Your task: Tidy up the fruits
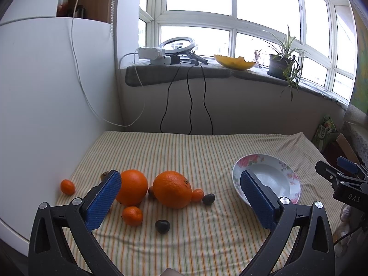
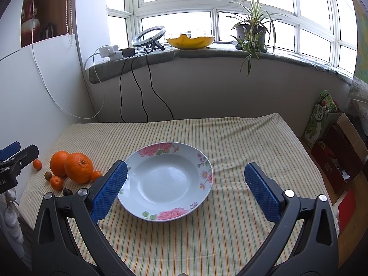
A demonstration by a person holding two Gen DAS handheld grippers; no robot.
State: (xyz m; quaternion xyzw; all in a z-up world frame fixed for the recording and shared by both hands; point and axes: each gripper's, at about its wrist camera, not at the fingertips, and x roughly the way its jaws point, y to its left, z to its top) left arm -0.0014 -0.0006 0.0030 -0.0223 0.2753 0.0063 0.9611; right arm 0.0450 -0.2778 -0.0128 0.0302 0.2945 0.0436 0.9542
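Observation:
Two large oranges (image 1: 172, 188) (image 1: 132, 187) lie on the striped cloth (image 1: 184, 241), with small tangerines (image 1: 132, 216) (image 1: 67, 186) (image 1: 197, 195) and dark small fruits (image 1: 162, 226) (image 1: 208, 199) around them. An empty flowered plate (image 2: 168, 179) sits to their right. My left gripper (image 1: 181, 184) is open and empty, above the fruits. My right gripper (image 2: 186, 177) is open and empty, held over the plate; it also shows in the left wrist view (image 1: 340, 177). The fruits also show in the right wrist view (image 2: 78, 166).
A white panel (image 1: 46, 115) borders the table on the left. A windowsill behind holds a ring light (image 1: 177, 46), a yellow bowl (image 1: 234, 63) and a potted plant (image 1: 283, 62); cables hang down. Boxes (image 2: 333, 149) stand right of the table.

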